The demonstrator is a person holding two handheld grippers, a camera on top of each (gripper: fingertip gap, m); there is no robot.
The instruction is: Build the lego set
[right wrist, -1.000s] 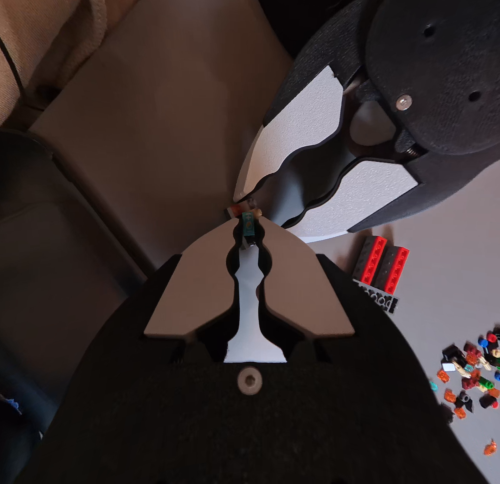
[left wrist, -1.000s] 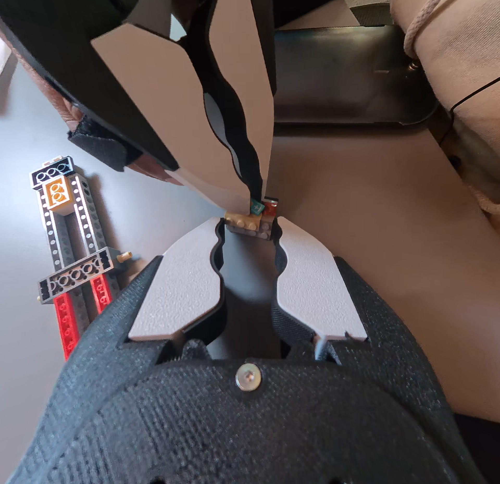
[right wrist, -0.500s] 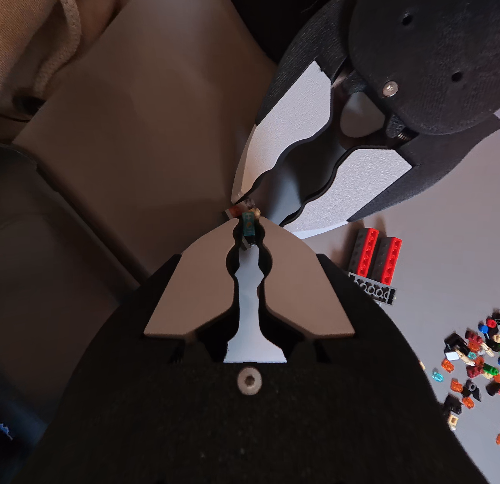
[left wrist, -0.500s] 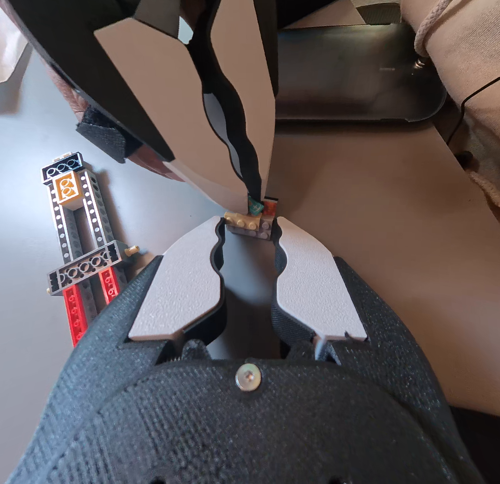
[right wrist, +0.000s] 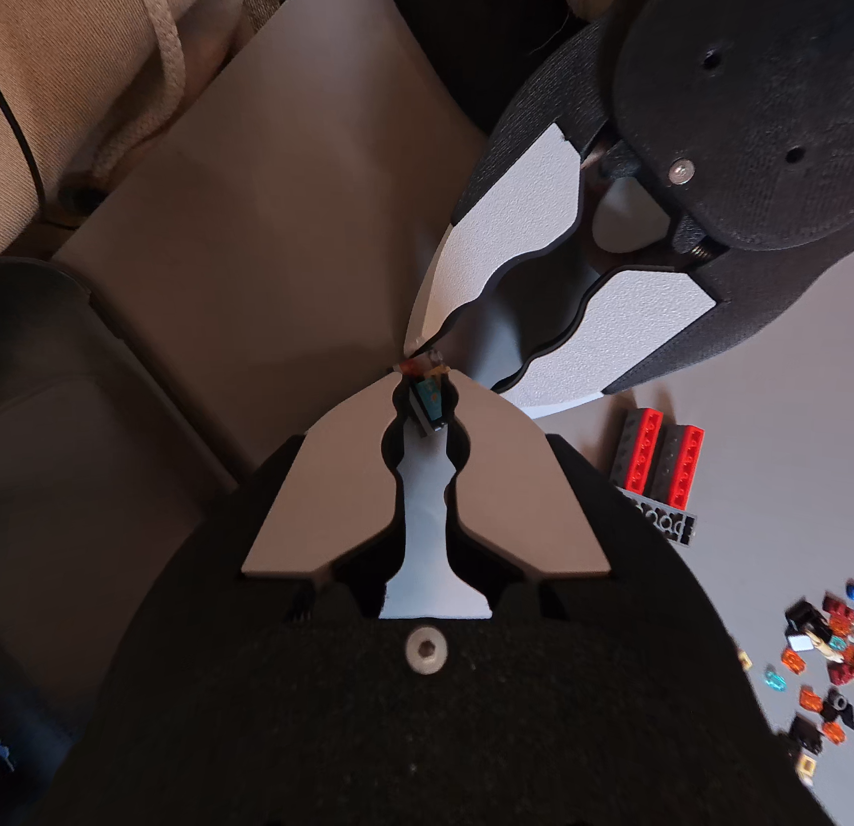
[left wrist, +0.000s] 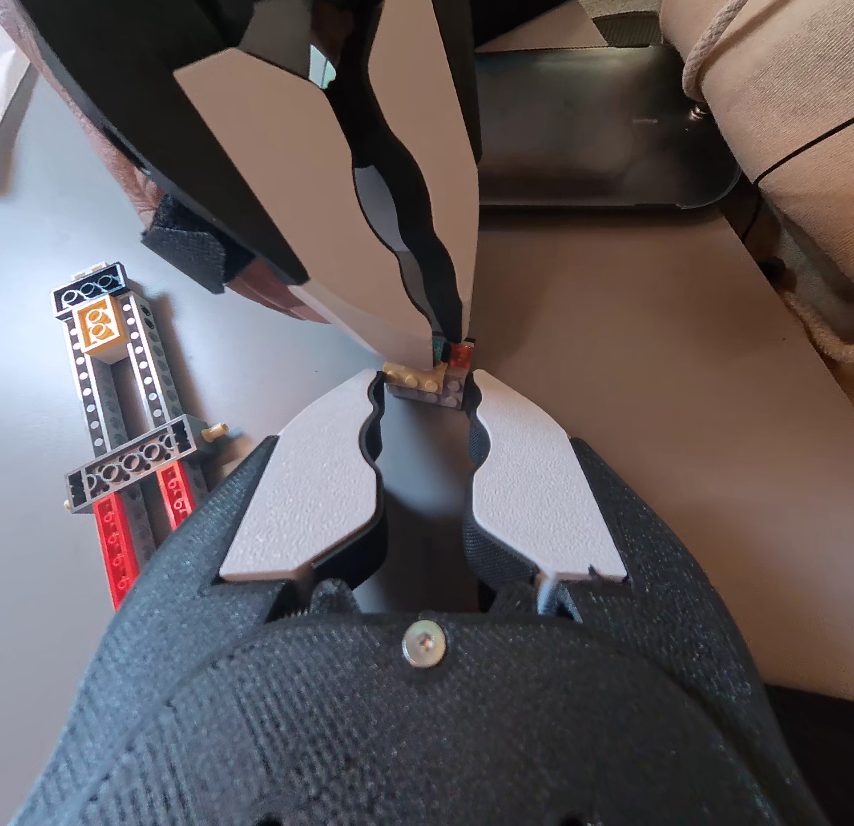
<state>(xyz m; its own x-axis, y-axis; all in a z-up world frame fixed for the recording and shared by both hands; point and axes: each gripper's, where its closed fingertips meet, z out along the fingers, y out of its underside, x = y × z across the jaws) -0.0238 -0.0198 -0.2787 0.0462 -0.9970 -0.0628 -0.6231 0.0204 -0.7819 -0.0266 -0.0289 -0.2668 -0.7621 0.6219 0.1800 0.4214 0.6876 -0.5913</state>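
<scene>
Two grippers meet tip to tip: the left gripper [left wrist: 427,388] clamps a small grey-and-tan brick assembly [left wrist: 425,386], and at its 12 o'clock the right gripper [right wrist: 427,390] pinches a tiny teal piece [right wrist: 429,399] against it.

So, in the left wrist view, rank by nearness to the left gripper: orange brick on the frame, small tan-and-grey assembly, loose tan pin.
1. Small tan-and-grey assembly, between the left gripper fingers.
2. Loose tan pin, on the table to the left.
3. Orange brick, at the frame's far end, farther left.
</scene>
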